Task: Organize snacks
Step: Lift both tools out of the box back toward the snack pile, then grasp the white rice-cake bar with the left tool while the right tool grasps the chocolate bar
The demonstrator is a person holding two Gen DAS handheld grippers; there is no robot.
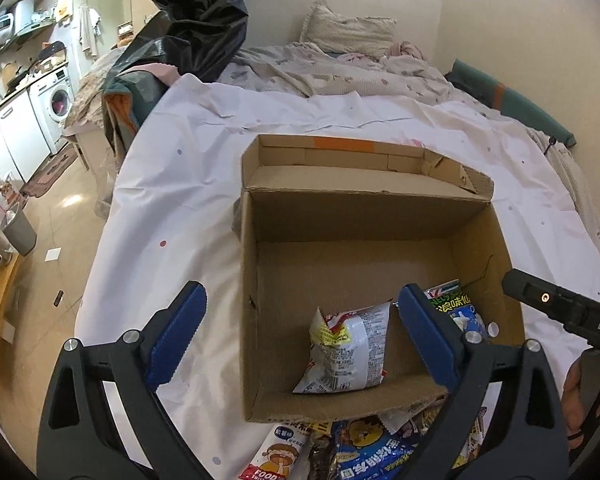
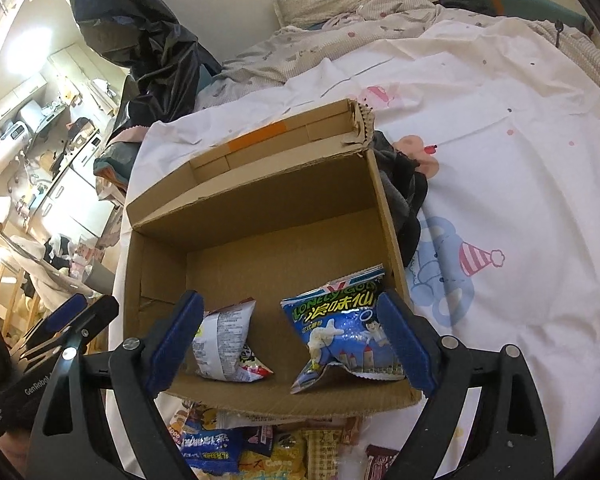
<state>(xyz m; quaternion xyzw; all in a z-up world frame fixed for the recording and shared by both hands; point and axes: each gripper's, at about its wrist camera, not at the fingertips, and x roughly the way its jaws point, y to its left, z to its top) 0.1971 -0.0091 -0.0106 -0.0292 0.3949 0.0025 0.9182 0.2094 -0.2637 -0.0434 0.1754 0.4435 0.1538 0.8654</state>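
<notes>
While both grippers hang above the near edge of the open brown cardboard box point(image 1: 364, 216) that stands on the white printed bed sheet point(image 1: 180, 184), neither of them holds anything. The left gripper point(image 1: 300, 344) has its blue-padded jaws spread wide, and they straddle the left wall of the box: one finger is over the sheet outside, the other is over the inside of the box. Between and below these jaws, on the box floor near the front wall, lies the white crinkled snack packet with small printed text point(image 1: 348, 352); the jaws do not touch it. The right gripper point(image 2: 290, 344) is also wide open and empty. In its view, the blue snack bag with yellow and white letters point(image 2: 348, 332) lies on the box floor beside the right wall, next to the inner side of the right finger, but I cannot tell if they touch. The white packet point(image 2: 226, 344) is to the left of this bag, partly hidden behind the left finger, and a bare strip of cardboard separates the two bags. In front of the box, on the sheet, a heap of mixed colourful snack packets point(image 2: 260, 452) lies just under both grippers.
</notes>
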